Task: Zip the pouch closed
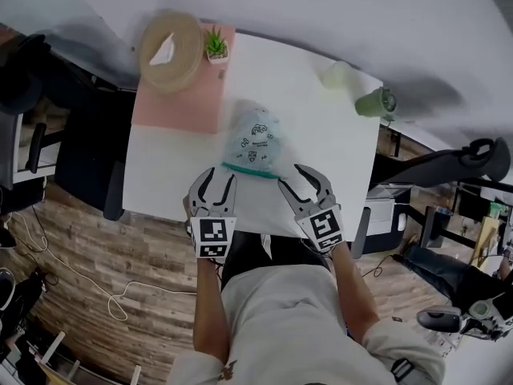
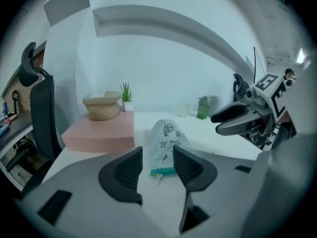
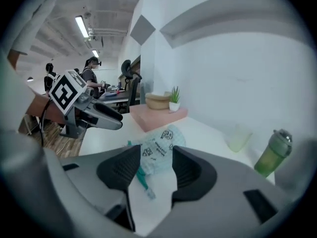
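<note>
- While the left claw and right claw hover spread and empty, the pouch lies on the white worktop just beyond them.
- It looks light, soft and likely to slide; pin its teal zipper edge and pinch the small pull.

Pouch soft printed cloth; table smooth matt white; floor wood-grain planks; bottle translucent green plastic
</note>
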`<state>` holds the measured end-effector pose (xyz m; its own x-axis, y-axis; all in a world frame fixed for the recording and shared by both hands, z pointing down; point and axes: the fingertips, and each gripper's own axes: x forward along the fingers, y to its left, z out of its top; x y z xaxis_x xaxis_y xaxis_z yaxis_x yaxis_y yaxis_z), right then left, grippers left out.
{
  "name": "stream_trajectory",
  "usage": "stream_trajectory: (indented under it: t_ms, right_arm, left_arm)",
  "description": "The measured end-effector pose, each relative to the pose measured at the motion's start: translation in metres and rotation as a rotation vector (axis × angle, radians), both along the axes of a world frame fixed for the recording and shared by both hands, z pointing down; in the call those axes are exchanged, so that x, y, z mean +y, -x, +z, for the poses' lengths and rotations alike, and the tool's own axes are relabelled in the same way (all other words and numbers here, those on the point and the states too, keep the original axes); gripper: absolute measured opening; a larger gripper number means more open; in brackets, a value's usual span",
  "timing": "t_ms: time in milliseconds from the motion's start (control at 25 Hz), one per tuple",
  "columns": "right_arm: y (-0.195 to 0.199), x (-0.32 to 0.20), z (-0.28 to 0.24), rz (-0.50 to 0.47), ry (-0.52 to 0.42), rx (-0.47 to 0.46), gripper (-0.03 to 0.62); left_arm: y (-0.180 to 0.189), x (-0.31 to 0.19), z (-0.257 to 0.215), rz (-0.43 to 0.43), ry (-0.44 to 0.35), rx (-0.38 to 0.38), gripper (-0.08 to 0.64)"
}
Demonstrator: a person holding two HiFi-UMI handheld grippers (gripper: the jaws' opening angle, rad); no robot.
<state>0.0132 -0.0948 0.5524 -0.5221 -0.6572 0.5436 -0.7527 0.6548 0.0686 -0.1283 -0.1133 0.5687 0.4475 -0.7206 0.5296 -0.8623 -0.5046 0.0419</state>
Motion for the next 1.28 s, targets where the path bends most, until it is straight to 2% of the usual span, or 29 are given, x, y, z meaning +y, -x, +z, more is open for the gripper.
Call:
stream_trajectory:
  t_ms: [120,240,360,480,760,1080,1280]
  right_arm:
    - [0.001,-0.007,-0.038,0.056,-0.096,-0.038,0.223]
    - [0.002,-0.012,-0.081,0.09,-0.201,-0.1,0.28]
    - [0.001,-0.013,-0.115,0.126,-0.284,-0.166,0.301]
    - [-0.001,-0.009,-0.137,0.146,-0.343,-0.191,0.305]
    - [-0.006,-0.001,-0.179,0.157,-0.435,-0.268,0.308]
    - [-0.033,0.008,-0.208,0.155,-0.514,-0.26,0.302]
    - [-0.039,0.019,-0.223,0.144,-0.539,-0.304,0.301]
  left_arm:
    - [0.0,-0.002,-0.037,0.005,-0.093,0.018,0.214]
    - [-0.001,-0.002,-0.073,0.009,-0.176,0.032,0.227]
    - [0.0,-0.001,-0.105,-0.008,-0.25,0.05,0.244]
    - [0.001,0.003,-0.131,-0.042,-0.314,0.063,0.27]
    - [-0.01,0.014,-0.175,-0.083,-0.407,0.045,0.278]
    - [-0.033,0.029,-0.217,-0.105,-0.491,0.006,0.282]
    - [-0.046,0.043,-0.228,-0.121,-0.515,-0.014,0.282]
